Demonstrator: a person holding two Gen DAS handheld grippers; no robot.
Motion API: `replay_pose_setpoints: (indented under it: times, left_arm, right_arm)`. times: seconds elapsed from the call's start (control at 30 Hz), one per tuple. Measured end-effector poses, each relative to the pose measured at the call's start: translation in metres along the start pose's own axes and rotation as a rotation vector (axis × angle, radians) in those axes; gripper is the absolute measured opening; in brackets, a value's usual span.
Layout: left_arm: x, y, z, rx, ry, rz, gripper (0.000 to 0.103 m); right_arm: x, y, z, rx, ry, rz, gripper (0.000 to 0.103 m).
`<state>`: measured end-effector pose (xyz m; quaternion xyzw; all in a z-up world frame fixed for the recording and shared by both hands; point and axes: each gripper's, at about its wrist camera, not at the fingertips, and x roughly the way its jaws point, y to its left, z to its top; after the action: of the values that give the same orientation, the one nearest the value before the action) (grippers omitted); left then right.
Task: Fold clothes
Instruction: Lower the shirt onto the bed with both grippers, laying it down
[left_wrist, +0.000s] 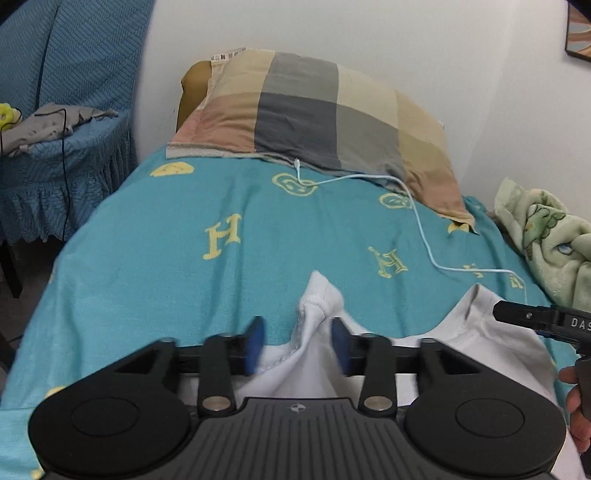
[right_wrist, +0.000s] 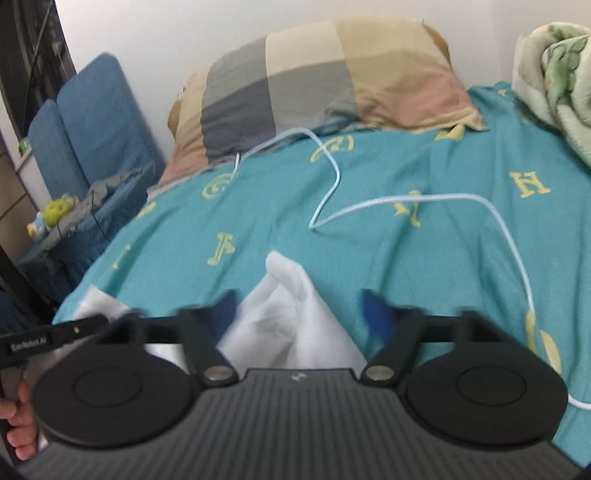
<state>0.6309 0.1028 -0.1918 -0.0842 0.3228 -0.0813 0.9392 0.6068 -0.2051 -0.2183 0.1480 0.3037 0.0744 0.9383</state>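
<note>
A white garment (left_wrist: 476, 332) lies on the teal bed sheet (left_wrist: 155, 280) at the near edge of the bed. In the left wrist view a bunched fold of it (left_wrist: 319, 295) stands up between the blue pads of my left gripper (left_wrist: 297, 343). The jaws are apart; the left pad (left_wrist: 255, 341) is clear of the cloth. In the right wrist view another raised peak of the white garment (right_wrist: 286, 280) sits between the wide-apart pads of my right gripper (right_wrist: 301, 314), neither pad pressing it. Each gripper's black finger shows at the other view's edge.
A checked pillow (left_wrist: 317, 110) leans on the wall at the head of the bed. A pale blue cable (right_wrist: 406, 201) snakes across the sheet. A green fleece blanket (left_wrist: 554, 236) is heaped at the right. A blue-covered chair (left_wrist: 55, 155) with grey cloth stands left.
</note>
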Motion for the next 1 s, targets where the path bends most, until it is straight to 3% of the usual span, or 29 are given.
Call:
replay_pose_setpoints:
  times: [0.1, 0.23, 0.33, 0.53, 0.7, 0.83, 1.0]
  left_arm:
    - [-0.032, -0.006, 0.003, 0.004, -0.003, 0.008, 0.079]
    - [-0.092, -0.011, 0.002, -0.011, -0.033, 0.002, 0.084]
    - [-0.148, -0.003, -0.006, -0.093, -0.06, -0.007, 0.085]
    - [-0.263, 0.035, -0.057, -0.322, -0.105, 0.011, 0.087]
    - [-0.337, 0.054, -0.106, -0.486, -0.114, 0.019, 0.087]
    - [-0.37, 0.071, -0.141, -0.692, -0.101, -0.011, 0.087]
    - [-0.375, 0.095, -0.176, -0.971, -0.043, -0.019, 0.081]
  right_arm:
    - [-0.019, 0.007, 0.002, -0.021, 0.002, -0.009, 0.084]
    - [-0.064, 0.023, 0.003, -0.051, -0.017, -0.014, 0.084]
    - [-0.112, 0.033, -0.001, -0.021, -0.04, -0.007, 0.084]
    - [-0.222, 0.046, -0.031, 0.042, -0.079, 0.012, 0.084]
    - [-0.311, 0.055, -0.072, 0.033, -0.103, 0.013, 0.084]
    - [-0.372, 0.054, -0.106, 0.041, -0.079, 0.012, 0.084]
    - [-0.417, 0.037, -0.146, 0.12, -0.042, 0.025, 0.084]
